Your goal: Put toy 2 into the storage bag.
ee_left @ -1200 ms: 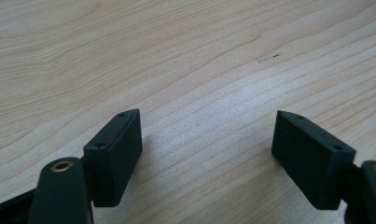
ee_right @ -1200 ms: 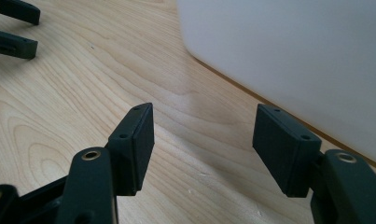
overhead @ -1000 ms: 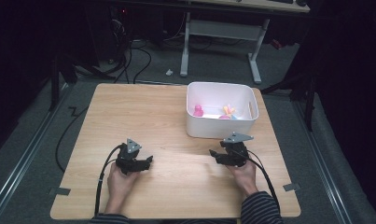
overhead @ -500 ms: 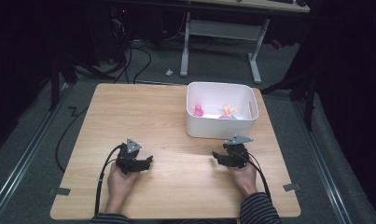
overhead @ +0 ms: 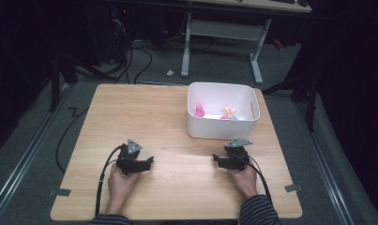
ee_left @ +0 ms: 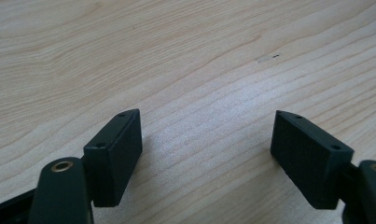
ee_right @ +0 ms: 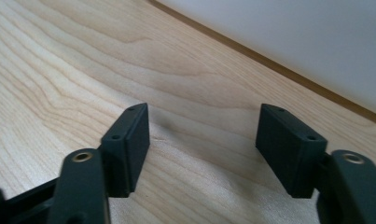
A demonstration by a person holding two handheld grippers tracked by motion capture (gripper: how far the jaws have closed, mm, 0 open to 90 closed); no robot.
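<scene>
Two handheld grippers resting low on a wooden table (overhead: 144, 112): left gripper (overhead: 148, 162) wide open, empty; right gripper (overhead: 216, 161) just opening, empty. White bin (overhead: 222, 127) at one o'clock, holding pink, perhaps toy, pieces (overhead: 199, 111), likely awaiting pickup.

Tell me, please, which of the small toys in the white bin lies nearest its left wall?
The pink toy: it sits alone toward the left wall of the white bin, while the orange-and-pink pieces lie nearer the middle.
</scene>
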